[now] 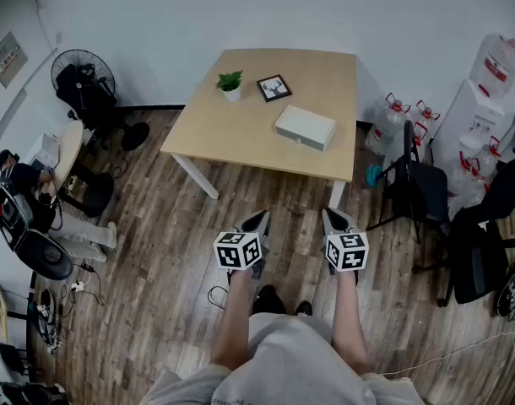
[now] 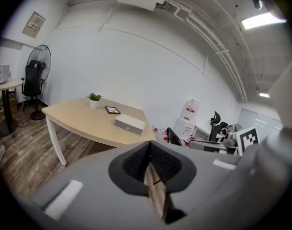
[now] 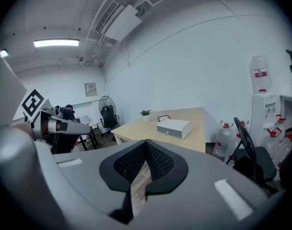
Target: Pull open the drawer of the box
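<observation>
Pale grey rectangular box (image 1: 305,127) sits near the right edge of a light wooden desk (image 1: 232,129). Left tool (image 1: 259,220) and right tool (image 1: 331,218), both pinched closed and empty, hover well short of it.

— What is the table (image 1: 241,125) at twelve o'clock made of?
— A pale wood-look top, smooth and matt, on white painted legs. The box (image 1: 305,127) toward its three o'clock side is matt off-white; plastic or card, I cannot tell.
— The floor (image 1: 173,251)?
— Wood-grain planks, brown-grey, with a low sheen.
— And the tools?
— The left gripper (image 2: 150,143) and right gripper (image 3: 146,142) have smooth matt grey plastic shells; their pads (image 2: 136,159) are black and finely ribbed.
— Anything shiny?
— The water bottles (image 1: 393,121) at two o'clock: clear glossy plastic. The shirt (image 1: 283,361) at six o'clock is grey cloth.
</observation>
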Tool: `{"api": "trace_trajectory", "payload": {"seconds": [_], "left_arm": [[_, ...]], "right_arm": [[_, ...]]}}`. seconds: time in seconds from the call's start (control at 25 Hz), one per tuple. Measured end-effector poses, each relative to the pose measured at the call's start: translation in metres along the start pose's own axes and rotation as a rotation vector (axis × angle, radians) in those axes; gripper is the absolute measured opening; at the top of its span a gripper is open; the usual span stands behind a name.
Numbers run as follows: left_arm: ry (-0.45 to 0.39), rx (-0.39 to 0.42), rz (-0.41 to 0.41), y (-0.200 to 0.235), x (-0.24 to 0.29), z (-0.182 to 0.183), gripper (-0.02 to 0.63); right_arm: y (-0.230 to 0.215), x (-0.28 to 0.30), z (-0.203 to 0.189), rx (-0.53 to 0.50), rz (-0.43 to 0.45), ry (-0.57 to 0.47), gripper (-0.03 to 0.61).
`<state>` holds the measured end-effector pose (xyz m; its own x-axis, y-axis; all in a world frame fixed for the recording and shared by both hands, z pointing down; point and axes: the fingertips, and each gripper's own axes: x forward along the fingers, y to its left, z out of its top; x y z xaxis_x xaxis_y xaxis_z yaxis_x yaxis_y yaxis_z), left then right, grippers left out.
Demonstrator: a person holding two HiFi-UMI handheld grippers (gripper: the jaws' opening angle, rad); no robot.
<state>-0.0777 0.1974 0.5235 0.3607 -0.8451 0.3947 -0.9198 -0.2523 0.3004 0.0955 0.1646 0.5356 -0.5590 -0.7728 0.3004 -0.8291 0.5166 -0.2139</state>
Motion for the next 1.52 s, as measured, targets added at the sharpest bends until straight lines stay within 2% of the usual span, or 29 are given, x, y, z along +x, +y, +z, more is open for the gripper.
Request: {"api": "trace_trajectory", "payload": {"seconds": [0.12,0.24,0.44,0.64,0.88,1.08,1.24,1.44,1.52], "left_arm": [[0.021,0.043,0.032,0.002,0.0,-0.007,0.054],[-0.003,0.068,0.054,-0.001,-0.002,-0.002,0.054],[-0.088,0.113,0.028,-0.017,-0.007,0.01,0.054],[-0.108,0.129,0.016,-0.028,-0.006,0.002,0.054],[-0.103,0.12,0.036,-0.02,-0.001,-0.003,0.054],[-0.116,0.114,0.041,-0.006,0.017,0.008,0.054],[-0.138,0.081,0.042,0.006,0.045,0.028,0.054],[-0.149,0.085,0.027,0.018,0.079,0.058,0.054],[-0.155,0.045,0.022,0.028,0.096,0.07,0.054]], "right_arm": [[-0.001,-0.003,0.0,-0.007,0.011,0.001,-0.006],[-0.001,-0.006,0.0,-0.013,0.021,0.003,-0.006],[-0.002,-0.014,-0.002,-0.017,0.033,0.008,-0.006],[-0.002,-0.021,0.002,-0.057,0.066,-0.033,-0.006],[-0.013,-0.021,-0.006,-0.01,0.046,-0.029,-0.006],[-0.02,-0.008,0.001,0.008,0.082,-0.044,-0.003],[-0.029,0.008,0.016,0.013,0.123,-0.072,-0.003],[-0.044,0.046,0.032,0.004,0.121,-0.047,-0.003],[-0.05,0.063,0.035,-0.004,0.115,-0.028,-0.003]]}}
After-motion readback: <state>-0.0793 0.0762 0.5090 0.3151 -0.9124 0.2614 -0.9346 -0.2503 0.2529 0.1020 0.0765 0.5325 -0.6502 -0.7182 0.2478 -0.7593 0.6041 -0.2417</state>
